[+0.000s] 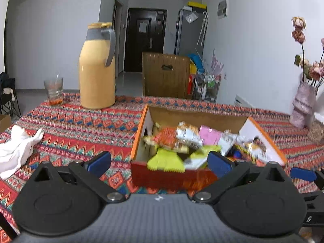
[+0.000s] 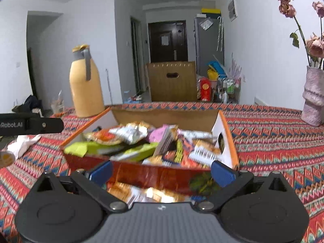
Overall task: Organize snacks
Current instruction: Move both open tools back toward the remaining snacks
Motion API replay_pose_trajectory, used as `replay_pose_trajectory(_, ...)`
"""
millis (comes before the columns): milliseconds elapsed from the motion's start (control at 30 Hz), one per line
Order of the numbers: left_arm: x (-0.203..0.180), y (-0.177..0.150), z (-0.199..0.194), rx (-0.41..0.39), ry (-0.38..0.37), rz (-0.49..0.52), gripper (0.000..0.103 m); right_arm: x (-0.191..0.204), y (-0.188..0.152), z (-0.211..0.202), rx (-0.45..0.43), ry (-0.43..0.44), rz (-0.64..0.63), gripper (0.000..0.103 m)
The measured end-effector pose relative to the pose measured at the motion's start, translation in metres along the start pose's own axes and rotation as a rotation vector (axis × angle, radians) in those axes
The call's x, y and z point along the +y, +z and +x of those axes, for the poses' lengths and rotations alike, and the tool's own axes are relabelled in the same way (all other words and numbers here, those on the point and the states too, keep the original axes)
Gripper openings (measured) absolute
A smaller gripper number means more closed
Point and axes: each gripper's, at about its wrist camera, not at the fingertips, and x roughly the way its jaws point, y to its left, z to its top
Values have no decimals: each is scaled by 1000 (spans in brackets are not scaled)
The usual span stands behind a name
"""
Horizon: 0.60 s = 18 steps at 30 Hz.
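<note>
An open cardboard box (image 1: pixel 139 129) with an orange rim stands on the patterned tablecloth and holds several snack packets, orange, silver, pink and lime green (image 1: pixel 174 139). It also shows in the right wrist view (image 2: pixel 226 133). My left gripper (image 1: pixel 160 162) is open and empty just before the box's near wall. My right gripper (image 2: pixel 162 172) is open before the same wall, with an orange and white snack packet (image 2: pixel 145 194) lying on the cloth between its fingers, not gripped.
A tall yellow thermos jug (image 1: pixel 97 70) and a glass (image 1: pixel 54 90) stand at the back left. A white cloth (image 1: pixel 16 151) lies at the left. A pink vase with dried flowers (image 2: pixel 313 99) stands at the right. A wooden chair back (image 1: pixel 165 75) is behind the table.
</note>
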Motion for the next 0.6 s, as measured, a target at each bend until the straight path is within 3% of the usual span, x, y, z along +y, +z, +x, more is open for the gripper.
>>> replay_pose_trajectory(367,17,-48,-2,135,3,21,103,16,-42,-2,145,49,-12,103)
replay_pose_trajectory(600,25,-70,3,143,-10,-1,103,24,-52,9,209,58,-22,103)
